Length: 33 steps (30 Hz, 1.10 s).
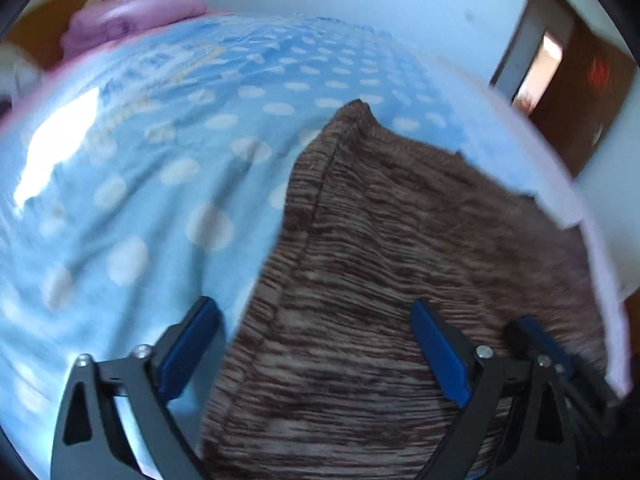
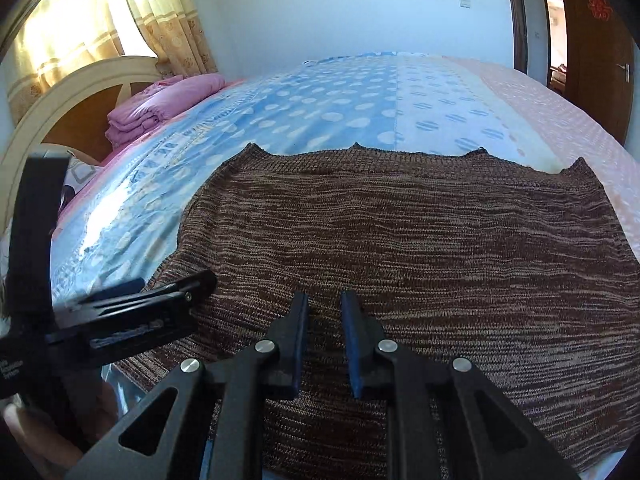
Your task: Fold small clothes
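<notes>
A brown striped knit garment (image 2: pixel 420 240) lies spread flat on the bed, its far edge showing several small points. It also shows in the left wrist view (image 1: pixel 380 260). My left gripper (image 1: pixel 316 344) is open wide, low over the garment's left edge, one finger over the bedsheet and one over the knit. It also shows from the side in the right wrist view (image 2: pixel 176 284). My right gripper (image 2: pixel 324 332) hovers over the garment's near part, jaws a narrow gap apart, holding nothing. Its fingers (image 1: pixel 536 336) show at the right of the left wrist view.
The bed has a blue sheet with white dots (image 2: pixel 320 104) and a pink cover on the right side (image 2: pixel 560 112). Folded pink bedding (image 2: pixel 160 100) lies by the curved headboard (image 2: pixel 60 100). A curtain (image 2: pixel 120 12) and a brown door (image 2: pixel 592 40) stand behind.
</notes>
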Available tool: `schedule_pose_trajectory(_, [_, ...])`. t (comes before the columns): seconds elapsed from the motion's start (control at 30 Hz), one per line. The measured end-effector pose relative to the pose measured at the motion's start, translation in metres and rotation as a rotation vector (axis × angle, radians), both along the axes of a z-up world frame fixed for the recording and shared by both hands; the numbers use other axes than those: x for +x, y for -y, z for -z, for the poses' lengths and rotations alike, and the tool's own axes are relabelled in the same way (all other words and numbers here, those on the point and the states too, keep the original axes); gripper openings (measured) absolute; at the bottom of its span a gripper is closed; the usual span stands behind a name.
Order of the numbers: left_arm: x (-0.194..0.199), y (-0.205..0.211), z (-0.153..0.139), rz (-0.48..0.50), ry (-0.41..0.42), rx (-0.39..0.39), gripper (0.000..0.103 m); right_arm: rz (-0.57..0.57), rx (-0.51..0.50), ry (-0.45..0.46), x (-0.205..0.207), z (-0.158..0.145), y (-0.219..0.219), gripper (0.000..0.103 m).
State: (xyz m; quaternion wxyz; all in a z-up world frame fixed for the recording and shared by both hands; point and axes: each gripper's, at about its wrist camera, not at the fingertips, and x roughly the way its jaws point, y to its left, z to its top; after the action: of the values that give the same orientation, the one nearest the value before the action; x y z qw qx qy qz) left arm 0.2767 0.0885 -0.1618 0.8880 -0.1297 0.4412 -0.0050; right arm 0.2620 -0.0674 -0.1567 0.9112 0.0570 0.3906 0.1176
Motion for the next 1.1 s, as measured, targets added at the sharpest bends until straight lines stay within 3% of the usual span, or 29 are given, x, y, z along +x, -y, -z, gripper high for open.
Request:
schedule_pose_trajectory(0.07, [-0.001, -0.004, 0.0, 0.008, 0.017, -0.058, 0.098, -0.002, 0.018, -0.002, 0.0, 0.001, 0.004, 0.018])
schedule_pose_trajectory(0.13, [-0.002, -0.011, -0.002, 0.004, 0.041, -0.151, 0.078, -0.001, 0.043, -0.004, -0.002, 0.001, 0.009, 0.018])
schedule_pose_trajectory(0.2, [0.001, -0.015, 0.0, 0.004, 0.031, -0.195, 0.039, 0.001, 0.074, -0.012, -0.006, -0.003, 0.017, 0.018])
schedule_pose_trajectory(0.3, [0.005, -0.019, 0.001, 0.012, 0.032, -0.279, 0.019, 0.005, 0.131, -0.028, -0.009, -0.006, 0.026, 0.018])
schedule_pose_trajectory(0.5, [0.008, -0.016, -0.008, -0.01, 0.043, -0.317, 0.017, 0.021, 0.222, -0.061, -0.015, -0.014, 0.056, 0.018])
schedule_pose_trajectory(0.67, [0.013, 0.029, -0.053, 0.1, 0.123, -0.271, 0.015, 0.074, 0.226, -0.047, -0.014, -0.023, 0.099, 0.018])
schedule_pose_trajectory(0.87, [0.019, 0.143, -0.096, 0.328, 0.209, -0.21, 0.015, 0.155, 0.217, -0.028, -0.016, -0.03, 0.178, 0.018])
schedule_pose_trajectory(0.97, [0.021, 0.211, -0.093, 0.424, 0.2, -0.205, 0.015, 0.224, 0.231, -0.03, -0.026, -0.027, 0.22, 0.018])
schedule_pose_trajectory(1.1, [0.017, 0.282, -0.065, 0.528, 0.136, -0.2, 0.015, 0.313, 0.245, -0.05, -0.045, -0.014, 0.266, 0.018])
